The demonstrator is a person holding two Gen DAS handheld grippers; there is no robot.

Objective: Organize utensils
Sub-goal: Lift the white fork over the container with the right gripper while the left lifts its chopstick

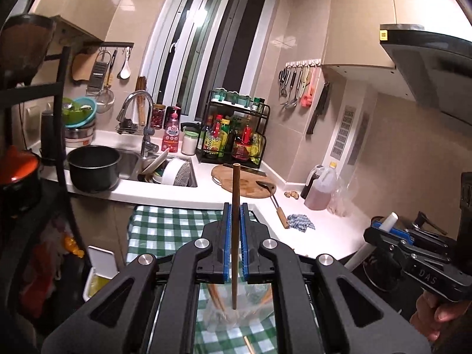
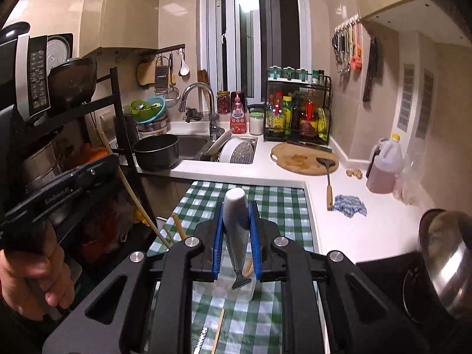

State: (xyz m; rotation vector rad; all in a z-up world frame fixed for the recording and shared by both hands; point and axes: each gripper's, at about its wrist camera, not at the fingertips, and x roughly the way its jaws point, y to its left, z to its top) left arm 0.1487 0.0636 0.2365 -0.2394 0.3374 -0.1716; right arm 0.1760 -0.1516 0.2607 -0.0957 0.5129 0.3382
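Nearest, at 6 o'clock under both wrists, a clear container [image 1: 236,312] stands on the checked cloth [image 1: 165,230], already holding chopsticks. The left gripper [image 1: 235,206] is clenched on a dark chopstick [image 1: 235,194], held upright, tip over the container's mouth (probably for a straight drop). The right gripper [image 2: 237,206] clamps a white-handled scraper [image 2: 236,221], blade down likewise. Farther, at 1 o'clock, a spatula [image 2: 327,165] lies on the cutting board [image 2: 295,159].

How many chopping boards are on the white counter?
1. The round wooden chopping board lies on the counter before the sauce rack, a spatula resting on it. None seem hidden.
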